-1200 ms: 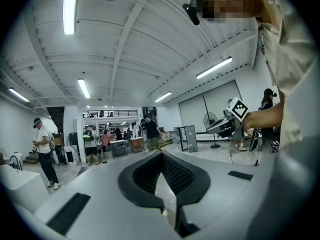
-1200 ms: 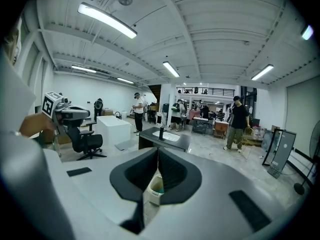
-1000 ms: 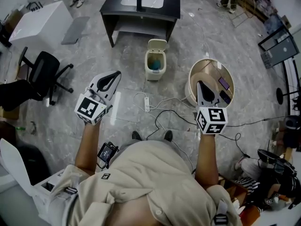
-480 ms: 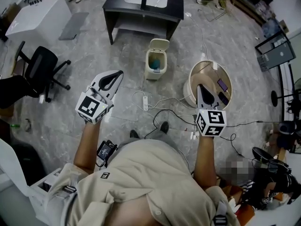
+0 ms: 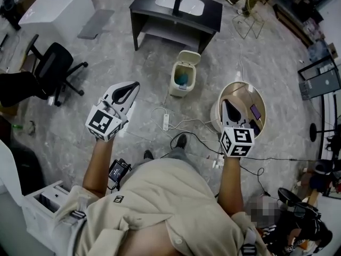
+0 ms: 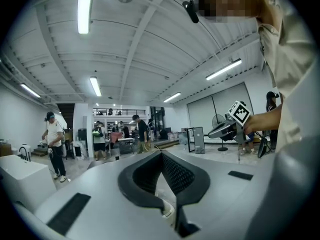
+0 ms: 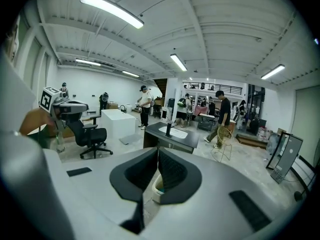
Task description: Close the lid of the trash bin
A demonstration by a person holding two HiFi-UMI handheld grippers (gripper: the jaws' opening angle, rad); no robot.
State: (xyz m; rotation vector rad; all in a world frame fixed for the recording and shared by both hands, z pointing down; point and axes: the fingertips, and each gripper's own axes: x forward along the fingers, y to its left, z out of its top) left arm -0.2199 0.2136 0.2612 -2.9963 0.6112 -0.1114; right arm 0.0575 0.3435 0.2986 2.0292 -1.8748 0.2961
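Note:
A small cream trash bin (image 5: 181,76) stands on the floor ahead of me, with its lid (image 5: 190,57) tipped up at the back and something blue inside. Both grippers hang in the air short of it. My left gripper (image 5: 134,84) is to the bin's left, shut and empty, its pads meeting in the left gripper view (image 6: 161,153). My right gripper (image 5: 226,101) is to the bin's right, also shut with nothing held. In the right gripper view the bin (image 7: 156,187) shows low between the closed jaws of the right gripper (image 7: 158,150).
A black desk (image 5: 176,9) stands just behind the bin. A round beige tub (image 5: 254,87) sits at the right under my right gripper. A power strip (image 5: 166,120) and cables lie on the floor in front of the bin. An office chair (image 5: 50,71) stands at left. People walk in the background.
The person has stepped forward, and the bin now lies a little lower and further right in the head view. Both grippers stay shut and empty.

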